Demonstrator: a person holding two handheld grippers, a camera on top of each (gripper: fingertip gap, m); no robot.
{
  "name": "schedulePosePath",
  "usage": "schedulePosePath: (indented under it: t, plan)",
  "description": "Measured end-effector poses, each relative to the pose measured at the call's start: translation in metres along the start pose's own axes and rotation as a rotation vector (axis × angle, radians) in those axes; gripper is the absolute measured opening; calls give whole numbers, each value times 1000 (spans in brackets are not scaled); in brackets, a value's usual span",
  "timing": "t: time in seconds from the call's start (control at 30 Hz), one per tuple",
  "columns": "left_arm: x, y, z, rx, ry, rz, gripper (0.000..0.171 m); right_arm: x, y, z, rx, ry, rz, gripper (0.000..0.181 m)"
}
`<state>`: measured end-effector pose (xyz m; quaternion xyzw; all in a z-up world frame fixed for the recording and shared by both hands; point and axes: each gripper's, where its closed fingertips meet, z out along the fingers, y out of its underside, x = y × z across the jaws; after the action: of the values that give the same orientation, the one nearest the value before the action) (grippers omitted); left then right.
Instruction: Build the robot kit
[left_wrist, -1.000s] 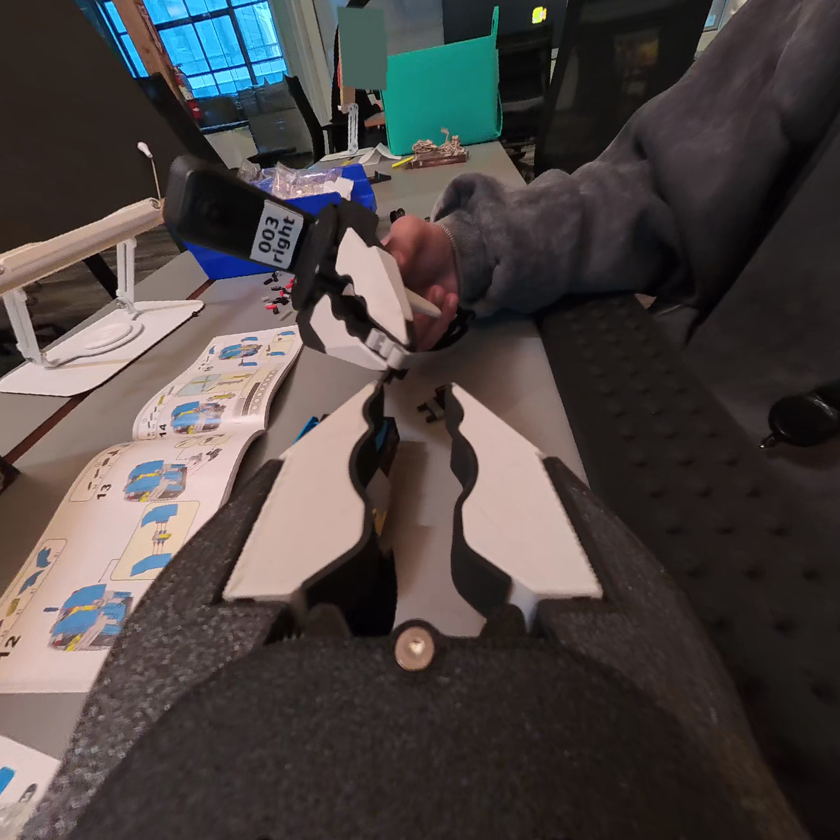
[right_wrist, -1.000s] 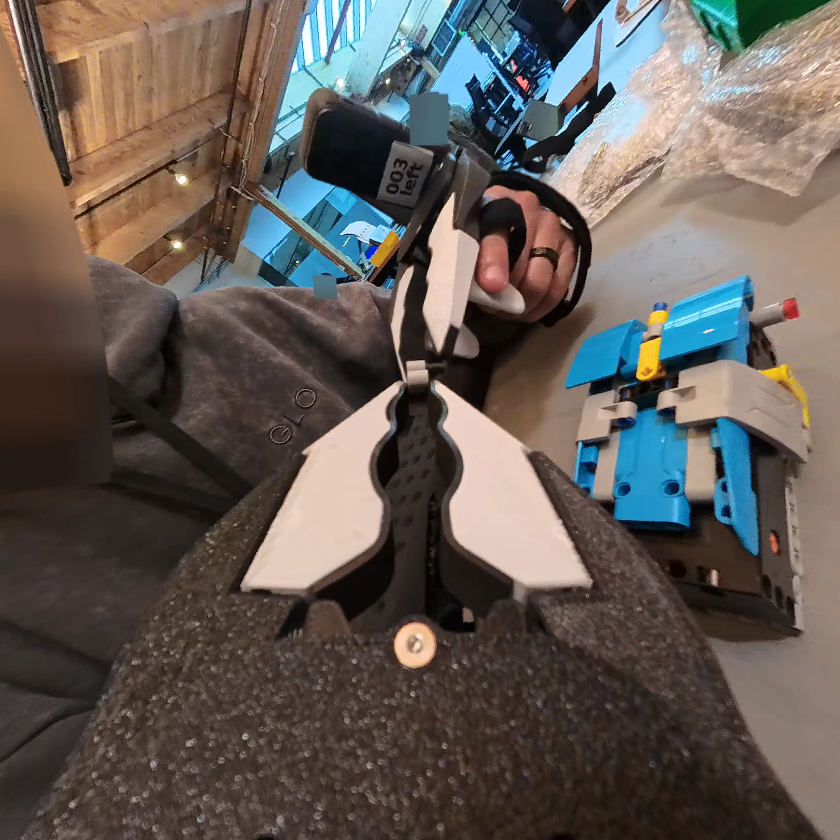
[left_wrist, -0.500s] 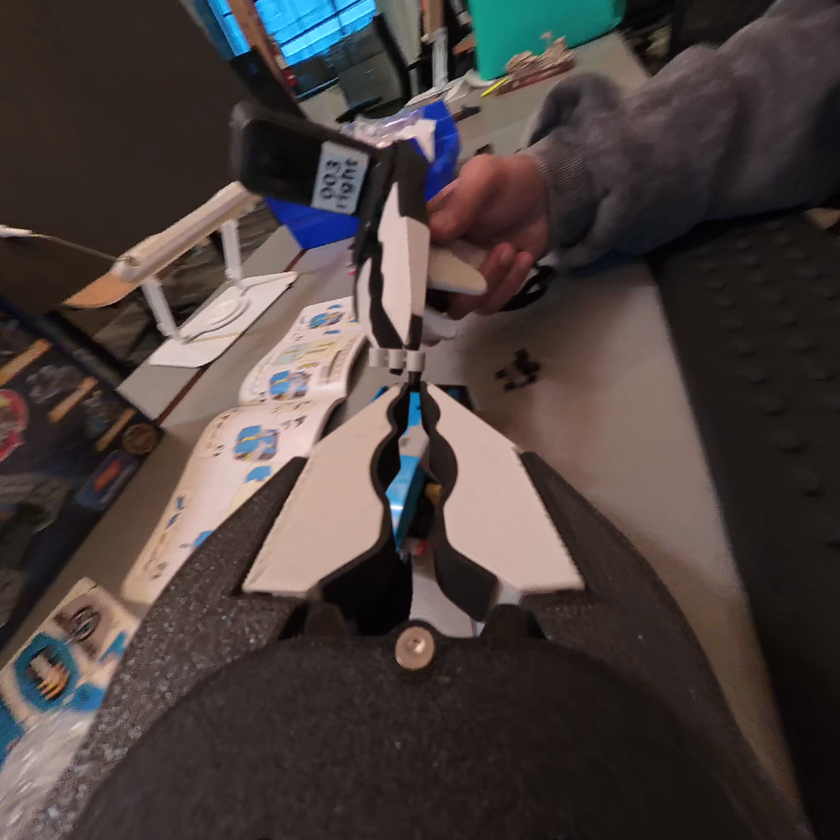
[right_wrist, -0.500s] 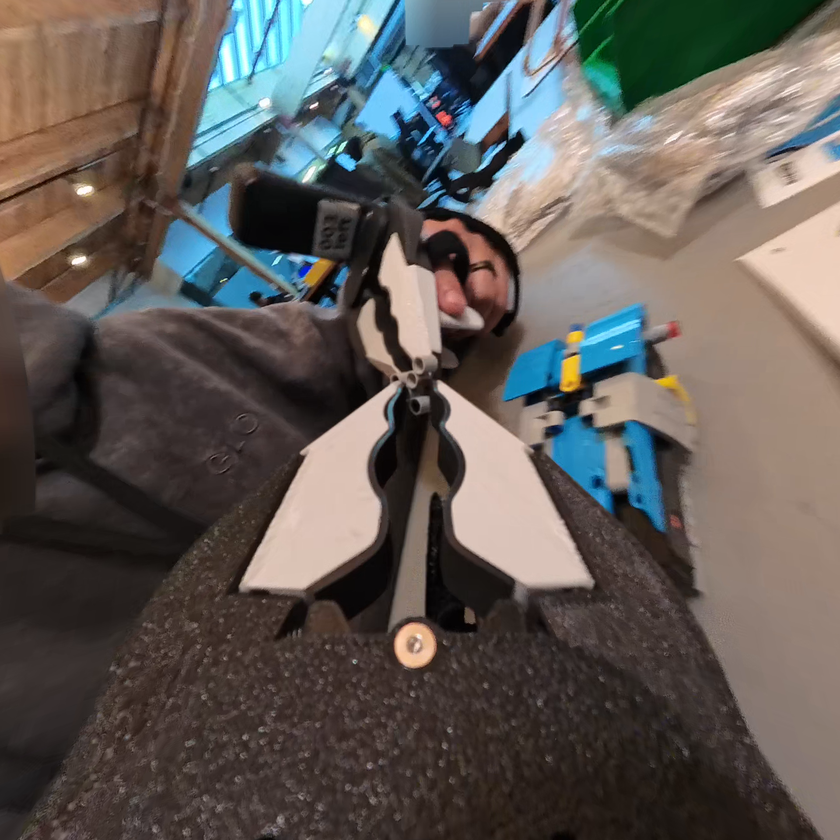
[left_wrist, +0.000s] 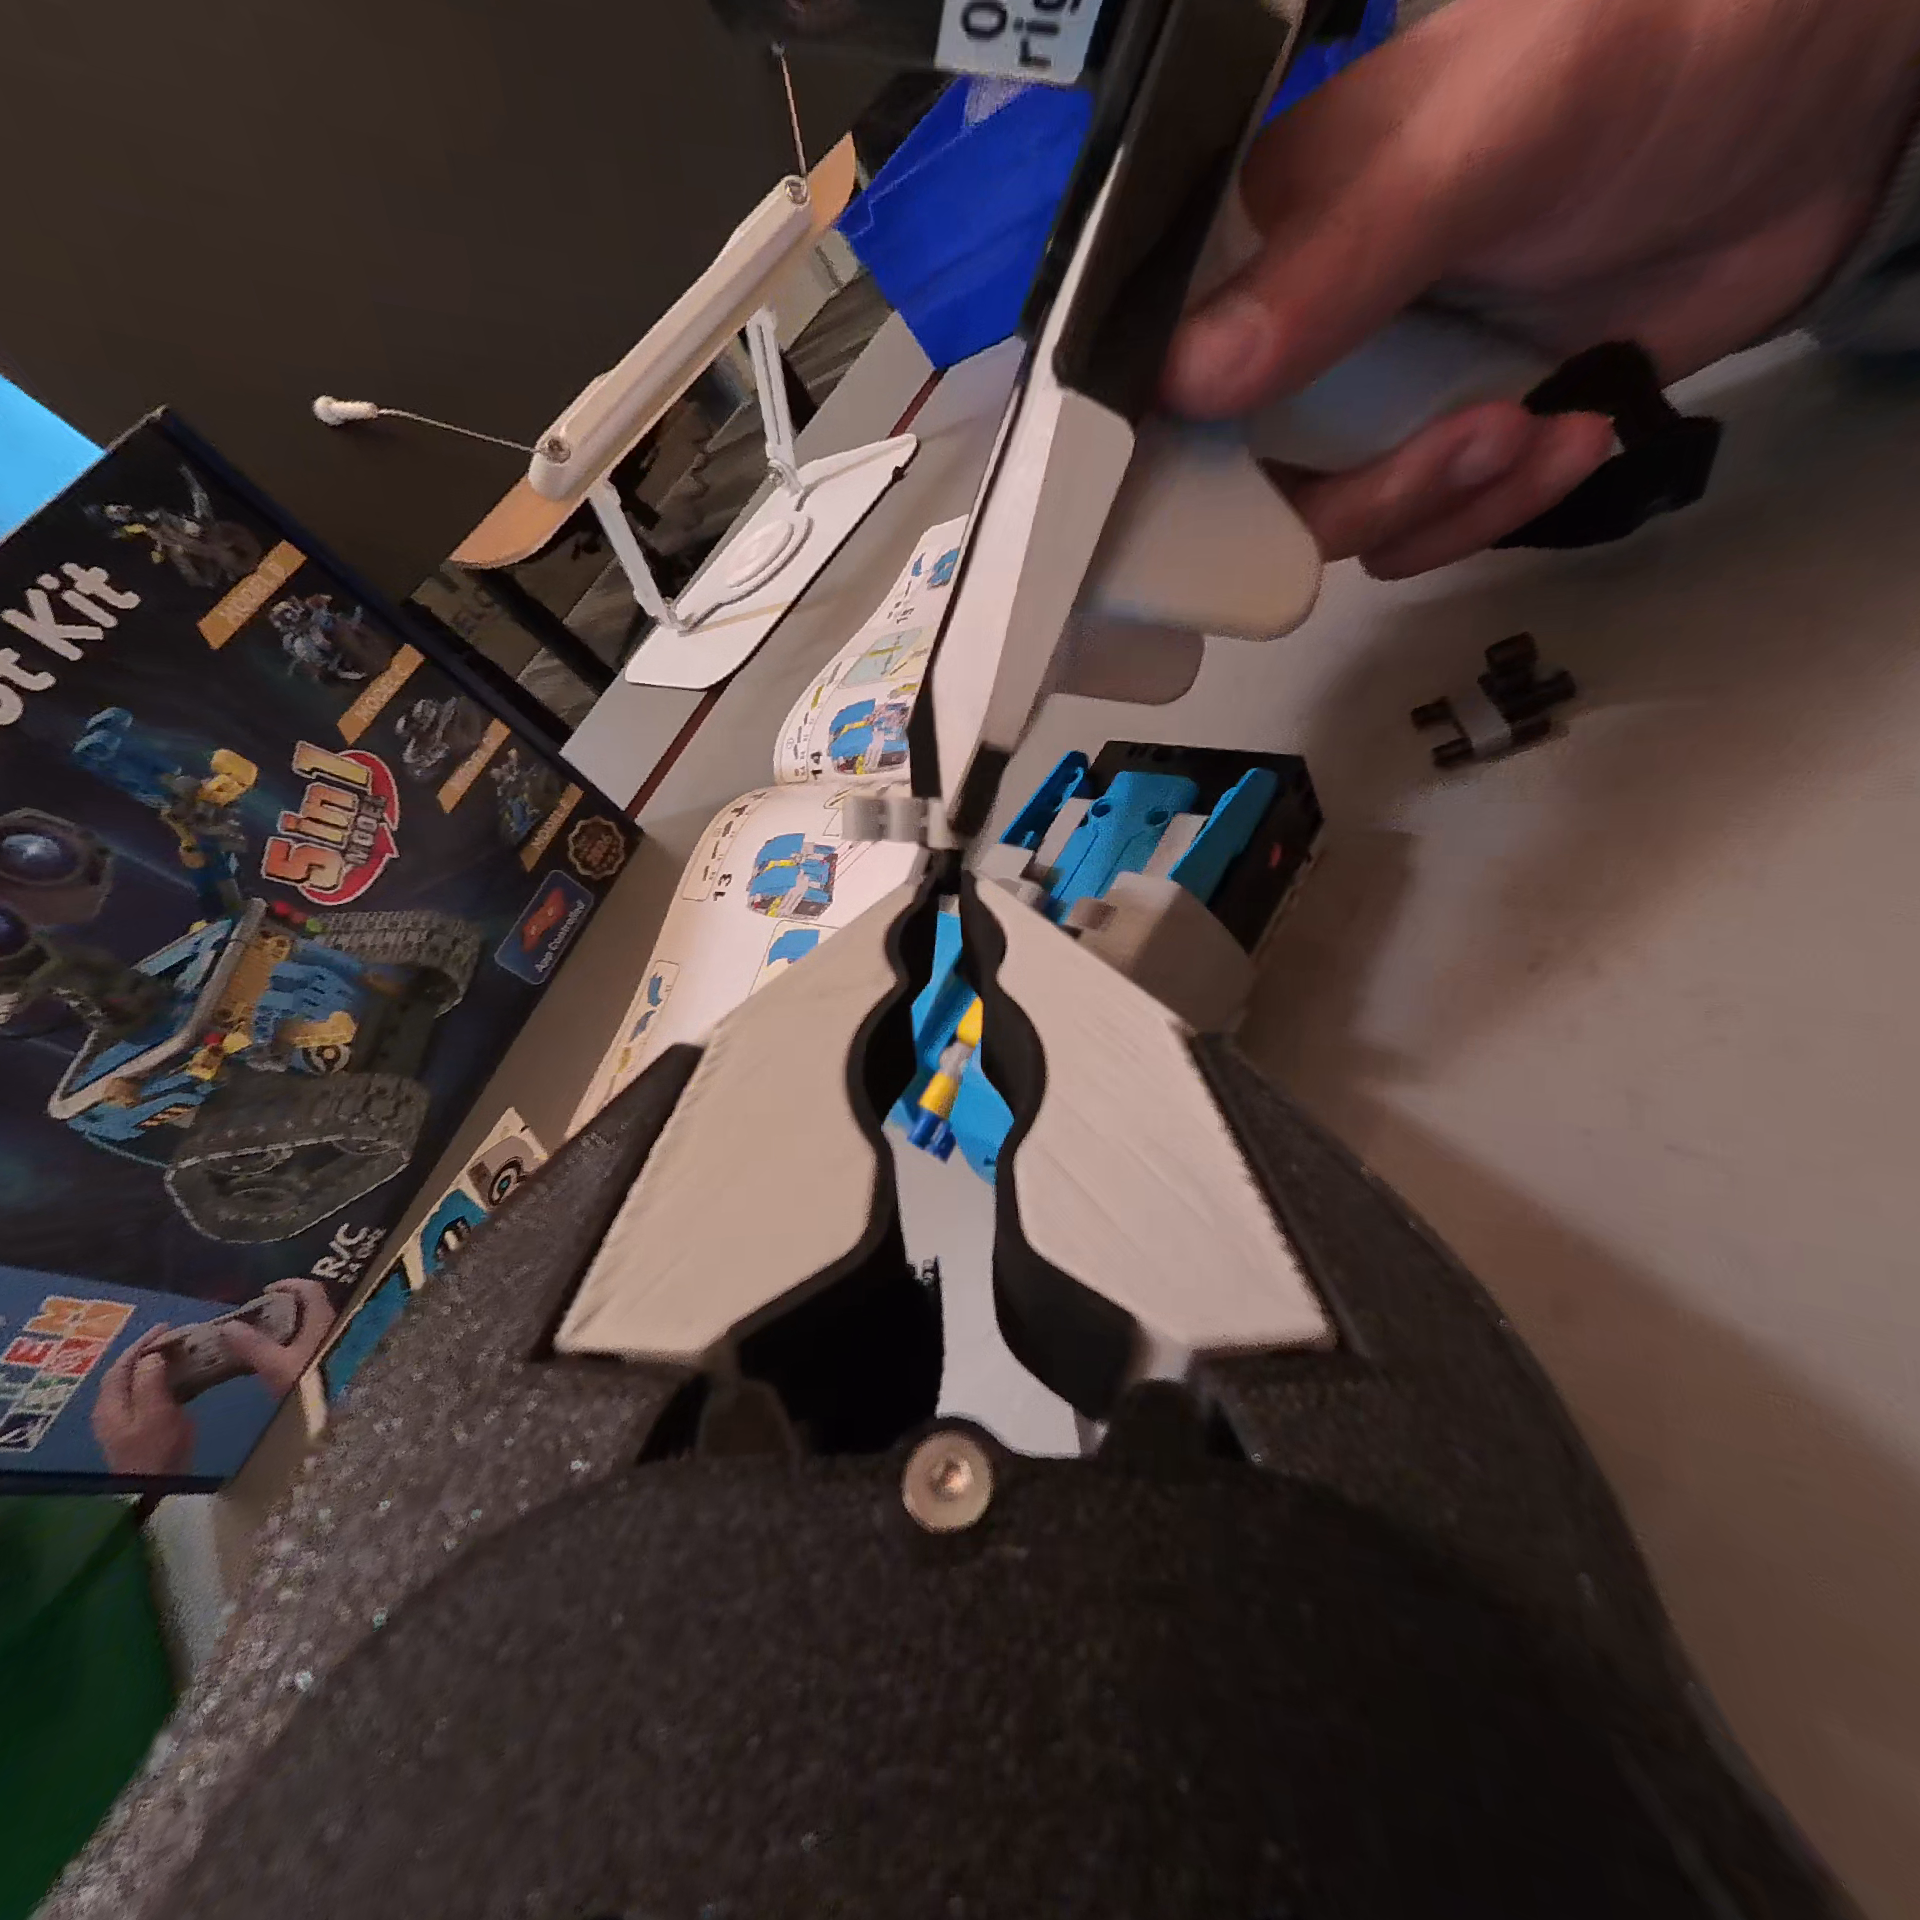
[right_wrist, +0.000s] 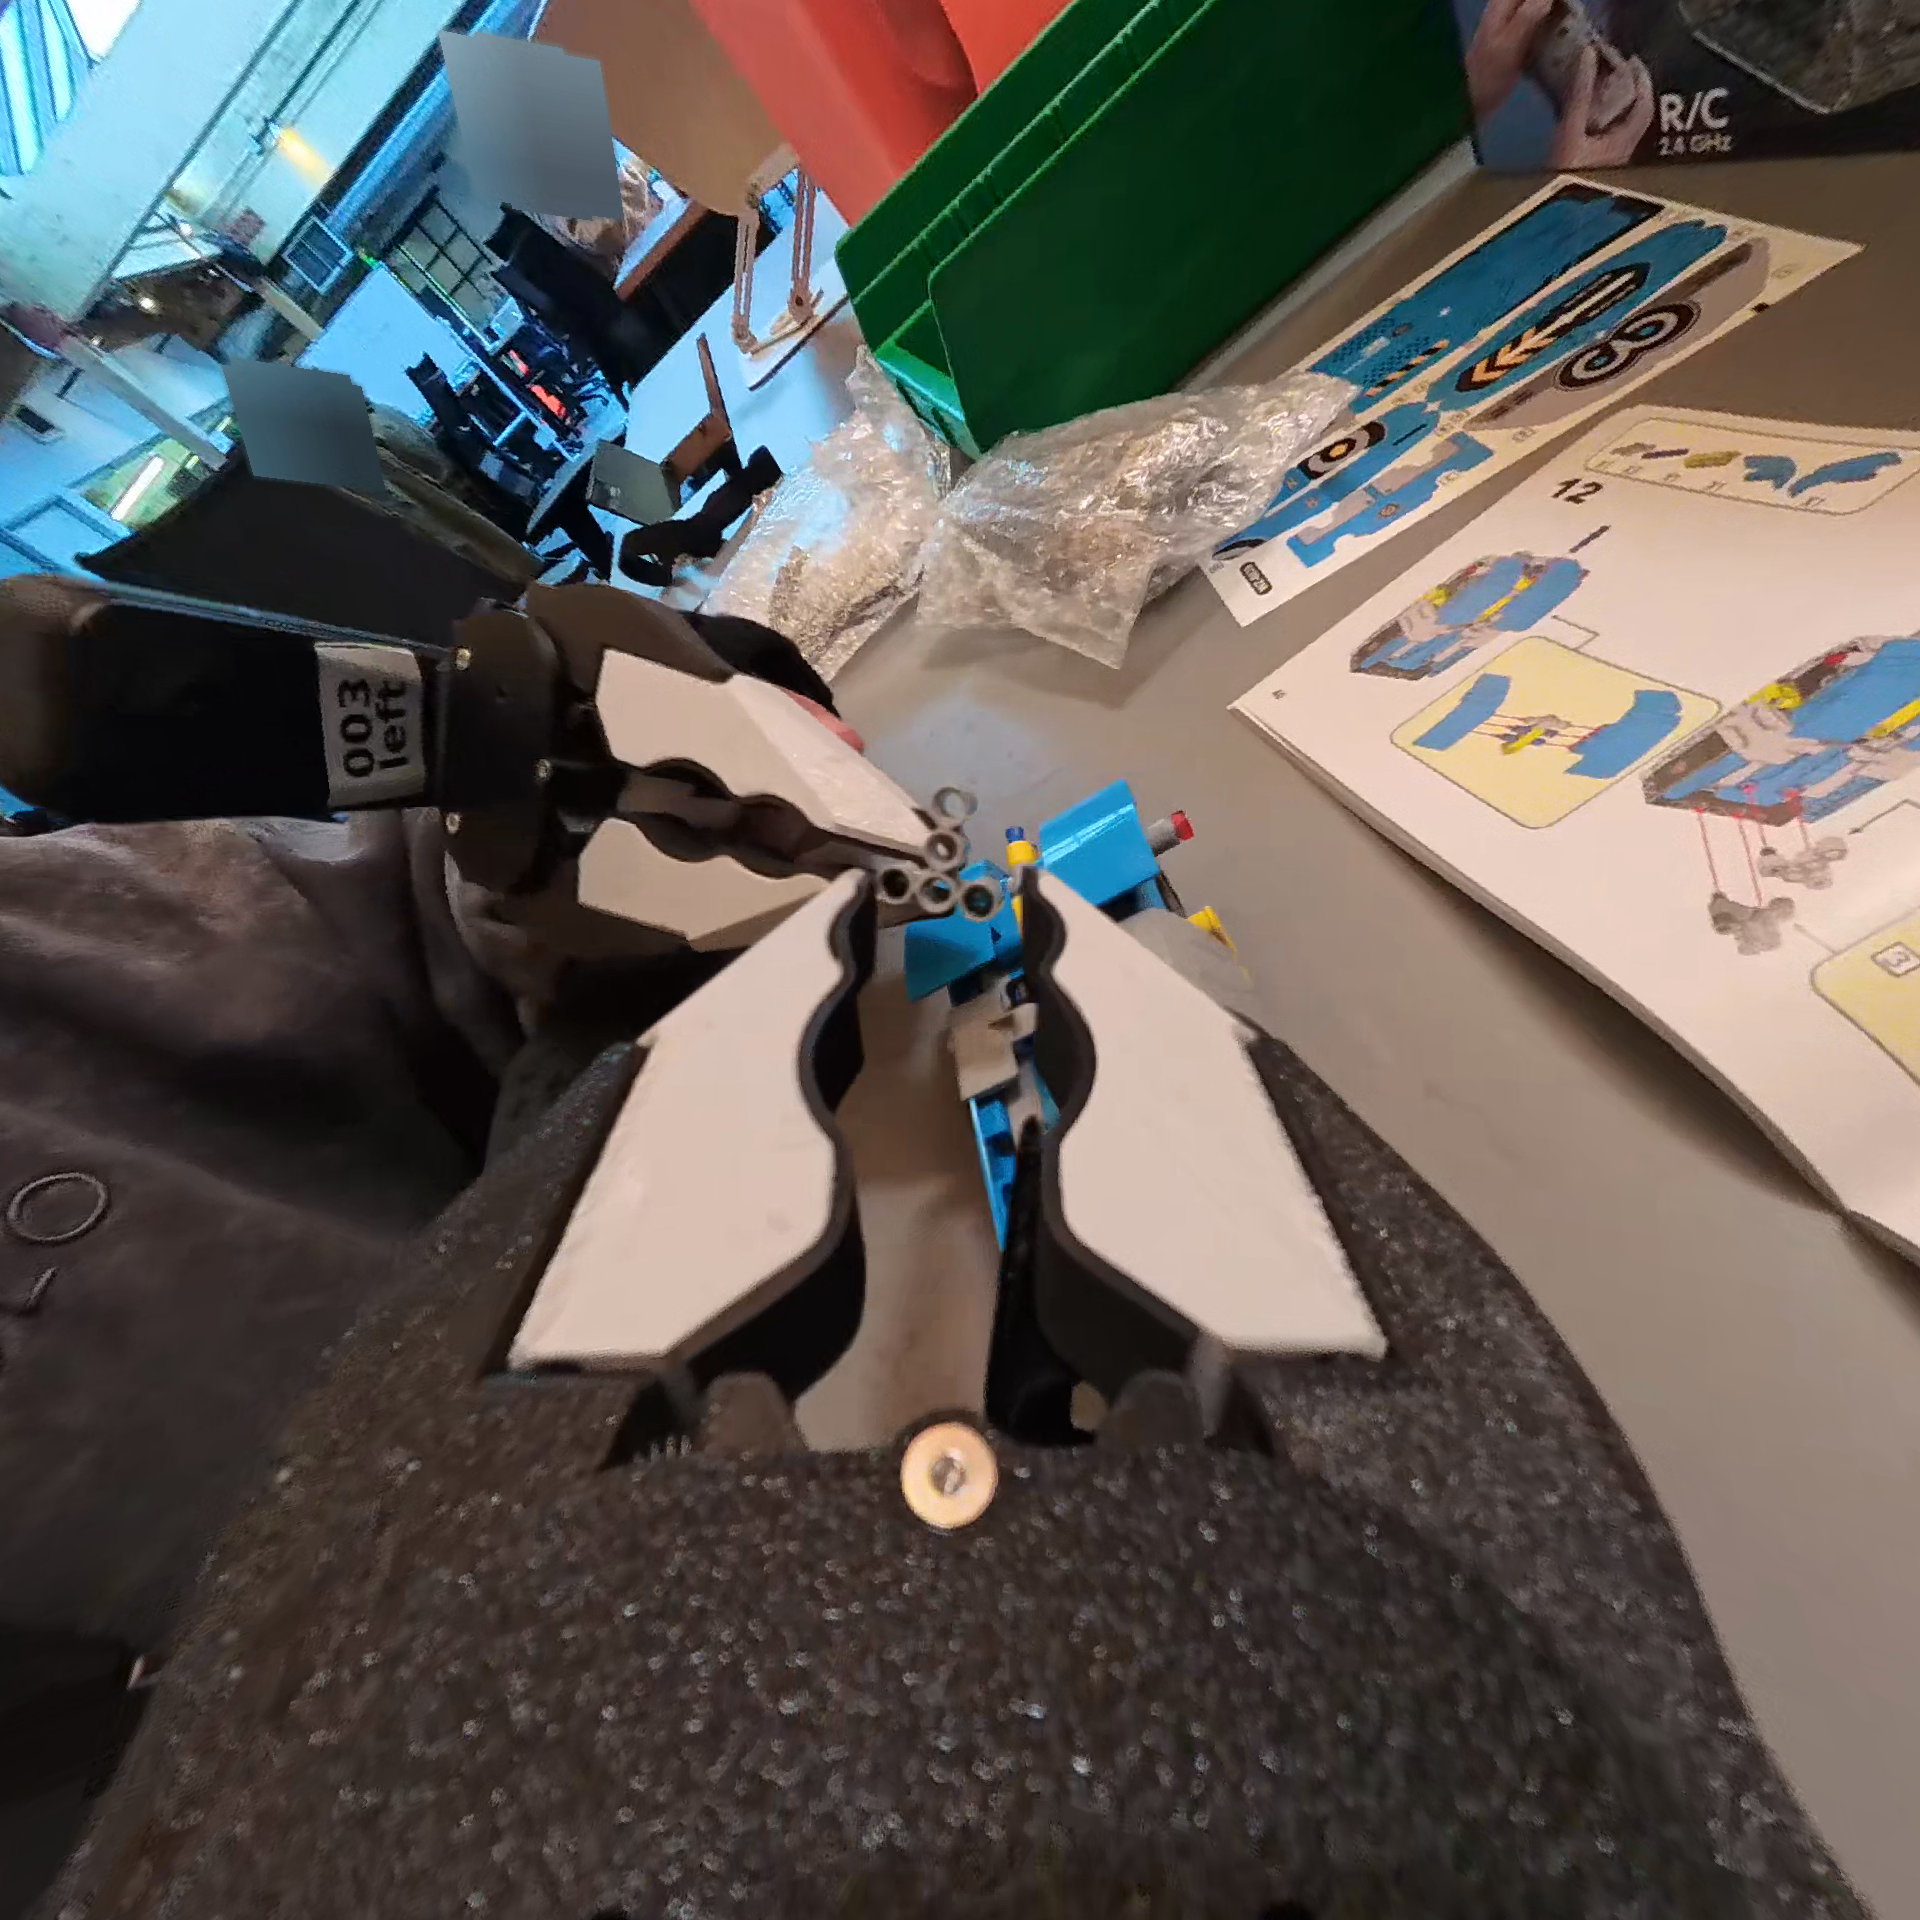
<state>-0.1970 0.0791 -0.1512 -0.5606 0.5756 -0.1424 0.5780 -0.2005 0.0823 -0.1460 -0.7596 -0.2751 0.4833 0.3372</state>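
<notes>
Left wrist view. Left tongs (left_wrist: 943, 881) were nearly closed, tips pinched on a small grey connector piece (left_wrist: 896, 821) held up off the bench (left_wrist: 1558, 1039). Right tongs (left_wrist: 951, 800) came down steeply from above, tips meeting the same piece; seen edge-on here, so their gap could not be judged. A hand (left_wrist: 1507, 260) wrapped their handle, fingers curled under. Directly below the tips sat the blue model (left_wrist: 1143, 831), flat on the bench. Open bench lay to the right of the model, bare except for a small cluster of black parts (left_wrist: 1496, 701). The left side was crowded: open instruction booklet (left_wrist: 769, 883) just beside the model, kit box (left_wrist: 260, 883) beyond it, white stand (left_wrist: 727, 312) and blue bin (left_wrist: 935, 239) farther back.

Right wrist view. Right tongs (right_wrist: 945, 883) stood apart, the piece's lower end lying between their tips. Left tongs (right_wrist: 930, 831) reached in from the left, roughly level, clamped on the piece's upper end; a grey sleeve (right_wrist: 208, 1039) filled the room behind them. The model showed through the gap below. To the right, a strip of clear bench separated the model from the booklet (right_wrist: 1558, 748). Farther back lay a sticker sheet (right_wrist: 1507, 364), crumpled plastic bags (right_wrist: 1091, 499) and a green bin (right_wrist: 1143, 208).
</notes>
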Motion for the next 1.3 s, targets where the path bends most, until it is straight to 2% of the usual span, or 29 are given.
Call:
schedulePosePath:
  t: [0.2,0.23,0.27,0.3,0.37,0.47,0.6,0.67,0.73,0.83,0.9,1.03,1.17,1.23,1.3]
  plan:
    - [-1,1,0,-24,-45,57,4,5,-1,-2,-8,88,-34,25]
    - [0,1,0,-25,-42,61,4,3,0,-2,-18,81,-42,22]
    - [1,2,1,-29,-41,67,4,-2,2,-2,-36,52,-47,8]
    - [2,2,1,-30,-45,79,4,-2,3,-3,-41,58,-50,8]
    - [2,2,1,-30,-54,102,4,-1,3,-3,-43,56,-48,8]
    - [2,1,1,-27,-59,112,4,-7,4,-1,-43,-1,7,26]
    - [-1,-6,-4,16,-80,122,4,-7,0,-6,-19,-45,27,33]
    - [-2,-13,-8,52,-89,131,4,-6,0,-8,-22,-55,15,33]
    - [0,-18,-10,77,-79,142,4,-17,1,-9,-27,-150,37,33]
    - [5,-22,-11,97,-65,155,4,-23,0,-8,-15,-202,44,30]
    - [6,-24,-12,108,-62,155,4,-24,-1,-9,-14,-198,27,24]
    - [8,-26,-13,119,-50,141,4,-25,0,-10,-26,-194,3,23]
    - [15,-23,-10,121,9,66,6,-18,3,-17,-97,-129,-87,23]
    - [21,-20,-9,121,84,1,6,3,8,-30,-197,21,-240,23]
    - [18,-16,-8,111,149,-106,4,33,21,-44,-362,181,-405,23]
